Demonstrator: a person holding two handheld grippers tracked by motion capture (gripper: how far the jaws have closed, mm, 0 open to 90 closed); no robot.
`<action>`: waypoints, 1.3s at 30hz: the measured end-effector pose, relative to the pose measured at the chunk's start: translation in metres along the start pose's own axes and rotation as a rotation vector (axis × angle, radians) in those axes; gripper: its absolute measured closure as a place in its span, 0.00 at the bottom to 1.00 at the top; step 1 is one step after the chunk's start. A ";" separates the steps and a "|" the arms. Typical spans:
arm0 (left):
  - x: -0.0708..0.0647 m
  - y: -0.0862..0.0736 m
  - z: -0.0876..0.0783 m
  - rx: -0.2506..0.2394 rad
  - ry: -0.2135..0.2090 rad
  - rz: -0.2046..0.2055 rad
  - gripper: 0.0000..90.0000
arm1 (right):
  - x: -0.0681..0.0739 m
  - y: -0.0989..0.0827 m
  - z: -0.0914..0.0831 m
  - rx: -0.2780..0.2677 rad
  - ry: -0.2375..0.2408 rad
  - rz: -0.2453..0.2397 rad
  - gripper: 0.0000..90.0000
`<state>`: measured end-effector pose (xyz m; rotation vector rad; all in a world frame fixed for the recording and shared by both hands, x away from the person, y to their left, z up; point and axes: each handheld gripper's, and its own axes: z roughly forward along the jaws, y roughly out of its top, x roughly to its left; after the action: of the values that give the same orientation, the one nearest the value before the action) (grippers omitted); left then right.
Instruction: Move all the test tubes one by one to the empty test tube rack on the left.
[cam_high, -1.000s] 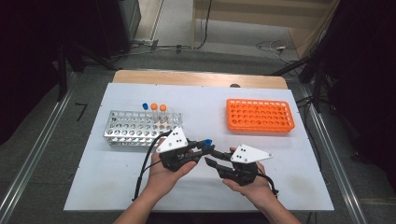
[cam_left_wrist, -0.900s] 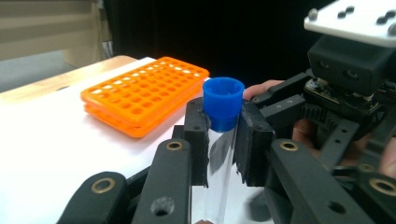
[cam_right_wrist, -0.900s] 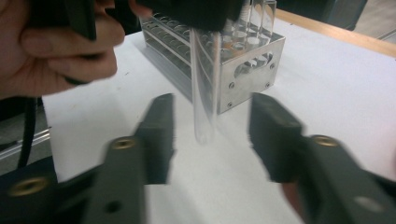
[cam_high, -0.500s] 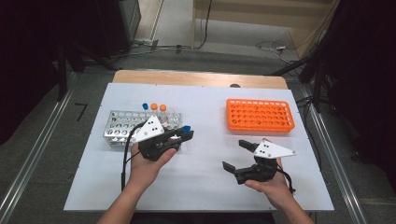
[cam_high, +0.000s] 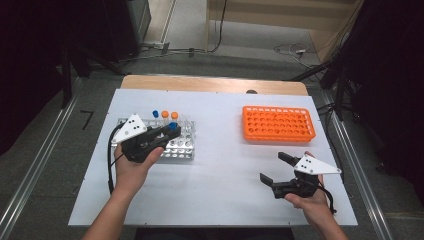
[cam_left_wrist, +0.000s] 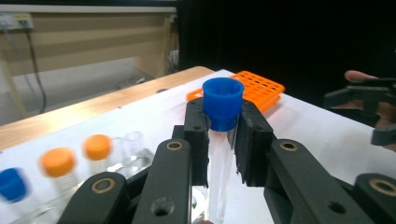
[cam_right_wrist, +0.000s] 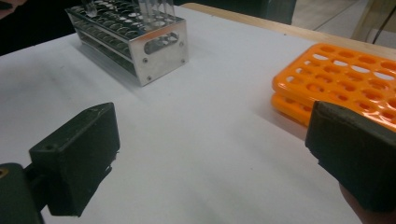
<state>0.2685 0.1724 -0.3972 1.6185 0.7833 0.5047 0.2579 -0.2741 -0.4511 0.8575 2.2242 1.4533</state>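
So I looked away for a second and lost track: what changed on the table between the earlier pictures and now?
The two hands, close together mid-table earlier, drew apart. The left claw carried the blue-capped clear plastic tube left to the silver metal rack, clamped throughout. The right claw moved right, its jaws have just been opening, nothing between them. The orange plastic rack and the racked tubes stayed put.

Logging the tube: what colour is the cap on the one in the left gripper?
Blue cap; clearest in the left gripper view.

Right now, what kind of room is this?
Probably a lab workbench: a metal tube rack, an orange tube rack, and a blue-capped tube gripped in the left claw above a white table.
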 end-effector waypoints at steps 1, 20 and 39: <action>0.003 0.000 -0.002 -0.002 0.010 -0.003 0.86 | -0.002 -0.002 -0.002 -0.001 -0.006 0.001 0.02; 0.062 0.005 -0.020 -0.023 0.184 -0.030 0.86 | -0.033 -0.017 -0.017 -0.015 -0.084 0.053 0.02; 0.098 -0.011 0.007 0.007 0.304 -0.073 0.86 | -0.039 -0.022 -0.017 -0.010 -0.098 0.061 0.02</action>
<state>0.3377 0.2391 -0.4189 1.5321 1.0665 0.7060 0.2705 -0.3178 -0.4654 0.9794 2.1343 1.4165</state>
